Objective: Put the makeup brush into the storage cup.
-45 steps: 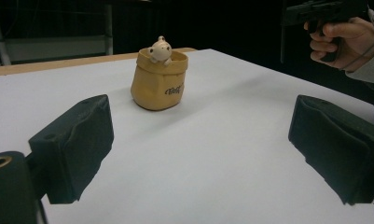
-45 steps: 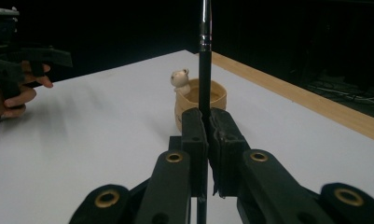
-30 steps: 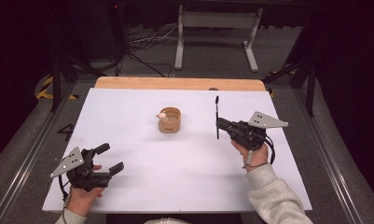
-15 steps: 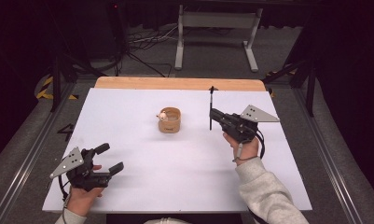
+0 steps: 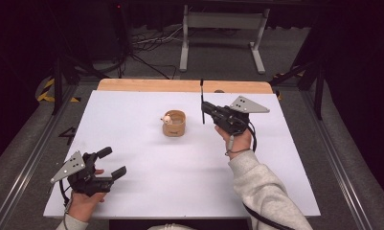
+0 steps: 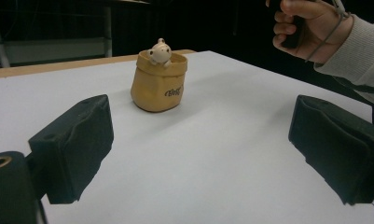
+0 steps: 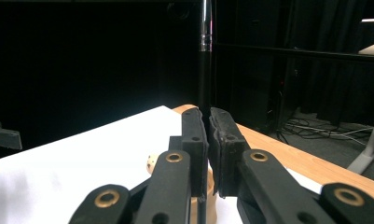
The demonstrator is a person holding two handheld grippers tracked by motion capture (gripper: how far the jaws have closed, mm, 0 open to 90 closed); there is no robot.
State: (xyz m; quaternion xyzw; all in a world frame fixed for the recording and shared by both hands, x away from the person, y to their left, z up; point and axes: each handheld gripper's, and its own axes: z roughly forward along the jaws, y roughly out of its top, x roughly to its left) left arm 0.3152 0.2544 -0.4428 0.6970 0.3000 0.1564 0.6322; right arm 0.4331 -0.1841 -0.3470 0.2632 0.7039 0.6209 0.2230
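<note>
A tan cup (image 5: pixel 174 125) stands near the middle of the white table (image 5: pixel 180 182), with a small pale figure (image 5: pixel 166 118) perched on its rim. Just right of the cup, above the table, my right gripper (image 5: pixel 204 109) is shut on a thin black pen (image 5: pixel 202 98) that stands upright. In the right gripper view the pen (image 7: pixel 204 60) rises between the closed jaws of my right gripper (image 7: pixel 208 140). My left gripper (image 5: pixel 112 162) rests open near the front left corner, holding nothing. In the left gripper view its open left gripper (image 6: pixel 201 135) faces the cup (image 6: pixel 157 86).
A bare wooden strip (image 5: pixel 146 85) runs along the table's far edge. Metal rails (image 5: pixel 22 158) flank both sides. Beyond lie a dark floor with cables (image 5: pixel 141 43) and a grey stand (image 5: pixel 223 33). A person's right hand (image 6: pixel 306 28) holds the right gripper.
My right gripper has carried the upright pen leftward and farther back, closer to the cup. The left gripper has stayed still and open.
</note>
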